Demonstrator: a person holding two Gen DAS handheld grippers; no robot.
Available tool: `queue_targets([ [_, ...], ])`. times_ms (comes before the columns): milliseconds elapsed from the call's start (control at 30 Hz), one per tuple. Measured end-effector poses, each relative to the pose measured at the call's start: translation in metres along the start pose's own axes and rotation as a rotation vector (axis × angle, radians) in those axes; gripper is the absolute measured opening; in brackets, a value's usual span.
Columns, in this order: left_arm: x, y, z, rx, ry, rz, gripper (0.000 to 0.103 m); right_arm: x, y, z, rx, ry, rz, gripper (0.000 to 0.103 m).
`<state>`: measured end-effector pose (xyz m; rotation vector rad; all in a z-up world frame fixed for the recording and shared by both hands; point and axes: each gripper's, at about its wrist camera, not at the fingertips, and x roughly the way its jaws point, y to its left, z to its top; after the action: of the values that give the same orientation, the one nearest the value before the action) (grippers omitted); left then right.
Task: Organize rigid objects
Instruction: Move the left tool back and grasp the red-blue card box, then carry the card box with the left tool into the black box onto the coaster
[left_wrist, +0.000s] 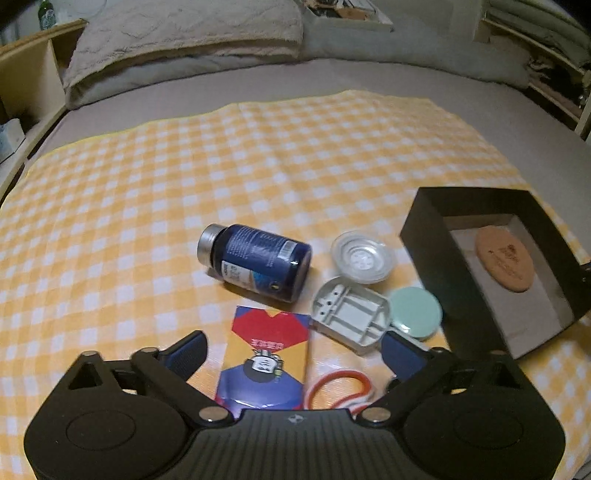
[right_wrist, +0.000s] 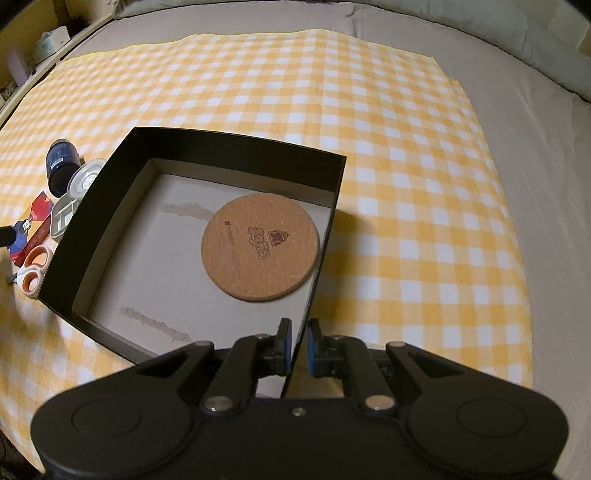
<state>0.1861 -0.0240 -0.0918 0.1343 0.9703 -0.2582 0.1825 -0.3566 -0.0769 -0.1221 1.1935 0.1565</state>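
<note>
Six loose items sit on the yellow-check cloth (left_wrist: 258, 155) over the bed, all nr its right edge, just left of the black box (right_wrist: 236, 155): dark blue bottle (left_wrist: 258, 262) w/ silver cap, lying on its side; clear round lid (left_wrist: 364, 258); grey plastic tray (left_wrist: 351, 314); mint round tin (left_wrist: 415, 312); colourful card pack (left_wrist: 266, 354); orange-white scissors (left_wrist: 340, 387). Box is open-topped w/ a cardboard floor; inside, only a round cork coaster (right_wrist: 260, 245) w/ a dark stamped logo, text unreadable. Bottle label too blurred to read. My left hand-held gripper (left_wrist: 295, 347) is spread wide over the card pack, not pressing on it. My right hand-held gripper (right_wrist: 297, 343) is pinched on the box's near wall.
</note>
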Motion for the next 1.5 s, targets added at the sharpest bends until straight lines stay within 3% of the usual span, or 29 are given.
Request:
queue_targets([
  [233, 0.025, 0.011, 0.005, 0.036, 0.081, 0.052, 0.074, 0.002, 0.000, 0.001, 0.002, 0.004, 0.007, 0.009],
  [400, 0.040, 0.023, 0.003, 0.012, 0.131, 0.039, 0.074, 0.004, -0.001, 0.003, 0.001, 0.005, 0.011, 0.009],
  [533, 0.045, 0.020, 0.002, 0.030, 0.162, 0.039, 0.064, 0.004, -0.001, 0.002, -0.001, 0.006, 0.008, 0.009],
  [633, 0.053, 0.014, -0.001, 0.045, 0.201, 0.031, 0.064, 0.005, -0.001, 0.004, -0.006, 0.008, 0.006, 0.009],
  [1067, 0.062, 0.015, 0.010, -0.003, 0.200, 0.063, 0.060, 0.007, 0.000, 0.004, -0.004, 0.009, 0.011, 0.010],
  [1267, 0.037, 0.022, 0.014, -0.137, 0.141, 0.021, 0.060, 0.007, 0.000, 0.004, -0.004, 0.008, 0.011, 0.010],
  [1500, 0.005, 0.016, 0.024, -0.222, 0.067, -0.061, 0.060, 0.008, 0.003, 0.006, -0.008, 0.008, 0.001, 0.009],
])
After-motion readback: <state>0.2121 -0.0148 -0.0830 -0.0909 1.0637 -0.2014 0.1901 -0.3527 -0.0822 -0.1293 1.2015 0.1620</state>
